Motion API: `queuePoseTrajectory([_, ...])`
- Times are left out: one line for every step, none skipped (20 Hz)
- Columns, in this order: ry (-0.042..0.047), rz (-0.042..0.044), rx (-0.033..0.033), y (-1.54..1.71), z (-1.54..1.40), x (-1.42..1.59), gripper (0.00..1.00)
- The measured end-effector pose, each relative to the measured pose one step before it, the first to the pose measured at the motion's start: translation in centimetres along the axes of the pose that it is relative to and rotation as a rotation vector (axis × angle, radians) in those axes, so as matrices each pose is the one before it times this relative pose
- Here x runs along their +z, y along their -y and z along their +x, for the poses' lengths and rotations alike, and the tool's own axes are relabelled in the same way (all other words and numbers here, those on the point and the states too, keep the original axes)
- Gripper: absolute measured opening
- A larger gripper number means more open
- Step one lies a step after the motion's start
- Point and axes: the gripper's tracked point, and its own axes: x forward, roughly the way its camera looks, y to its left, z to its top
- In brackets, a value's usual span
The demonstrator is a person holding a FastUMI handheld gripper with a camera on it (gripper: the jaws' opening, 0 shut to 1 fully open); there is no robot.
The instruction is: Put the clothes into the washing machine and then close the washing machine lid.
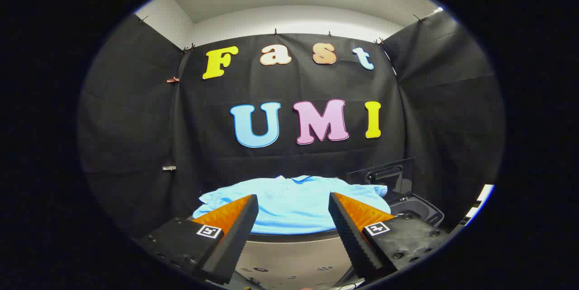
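Note:
A light blue polo shirt [289, 202] lies spread flat on a round table [289, 237], its collar toward the back wall. My gripper [293, 202] hangs open in front of the shirt, above the table's near edge, with nothing between its fingers. To the right of the shirt stands a small dark washing machine [418, 211] with its drum open. Its transparent lid [382, 177] with a dark handle is raised upright behind the opening.
Black cloth walls close the booth on the left, back and right. The washing machine sits close to the right wall. A pale floor [289, 265] shows below the table's edge, between the fingers.

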Motion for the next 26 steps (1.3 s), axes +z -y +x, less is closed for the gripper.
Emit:
queuePoseTrajectory([-0.00836, 0.00818, 0.01874, -0.293, 0.274, -0.434, 0.98])
queuePoseTrajectory([-0.00171, 0.01137, 0.01743, -0.304, 0.178, -0.214, 0.98])
queuePoseTrajectory([0.01244, 0.00934, 0.0098, -0.134, 0.14, 0.162, 0.98])
queuePoseTrajectory([0.02379, 0.00015, 0.00031, 0.153, 0.063, 0.366, 0.98])
queuePoseTrajectory([0.01282, -0.00647, -0.00374, 0.219, 0.217, 0.013, 0.98])
queuePoseTrajectory([0.00143, -0.00581, -0.00639, 0.302, 0.503, -0.501, 0.98])
queuePoseTrajectory([-0.01338, -0.00031, -0.01066, 0.385, 0.667, -0.683, 0.98])
queuePoseTrajectory([-0.02102, 0.00107, -0.00248, 0.262, 0.588, -0.966, 0.98])
queuePoseTrajectory([-0.02287, -0.00289, 0.00046, 0.106, 0.614, -0.748, 0.98])
queuePoseTrajectory([-0.02449, -0.00321, 0.0044, 0.102, 0.397, -0.534, 0.98])
queuePoseTrajectory([-0.0193, 0.00419, 0.00996, -0.068, 0.297, -0.351, 0.98])
queuePoseTrajectory([-0.00201, 0.00781, 0.01524, -0.277, 0.24, 0.223, 0.99])
queuePoseTrajectory([-0.00252, 0.01005, 0.01106, -0.159, 0.226, 0.358, 0.99])
queuePoseTrajectory([-0.00329, 0.00837, 0.00611, 0.079, 0.175, 0.177, 0.98])
queuePoseTrajectory([0.0002, 0.0067, 0.0011, 0.07, 0.182, 0.262, 0.98])
queuePoseTrajectory([-0.00142, 0.00493, -0.0027, 0.053, 0.058, 0.037, 0.98])
queuePoseTrajectory([-0.00058, 0.00227, -0.00584, 0.085, -0.187, 0.098, 0.98])
queuePoseTrajectory([-0.00182, -0.0028, -0.00794, 0.053, -0.024, -0.005, 0.98])
queuePoseTrajectory([-0.00949, -0.00159, -0.00672, 0.039, 0.114, -0.052, 0.98])
queuePoseTrajectory([-0.00752, 0.00386, -0.00317, -0.073, -0.007, -0.068, 0.98])
queuePoseTrajectory([-0.00749, 0.00958, 0.002, -0.102, -0.037, 0.02, 0.98])
queuePoseTrajectory([0.00865, 0.00845, 0.00739, -0.203, -0.08, 0.285, 0.99])
queuePoseTrajectory([0.00369, 0.0017, 0.00085, 0.0, 0.073, 0.393, 0.99])
queuePoseTrajectory([0.00485, -0.00354, 0.00071, -0.088, 0.057, 0.25, 0.98])
queuePoseTrajectory([0.00923, -0.00639, 0.00358, -0.342, -0.135, 0.428, 0.98])
queuePoseTrajectory([0.00577, -0.00878, 0.00114, -0.242, -0.113, 0.229, 0.98])
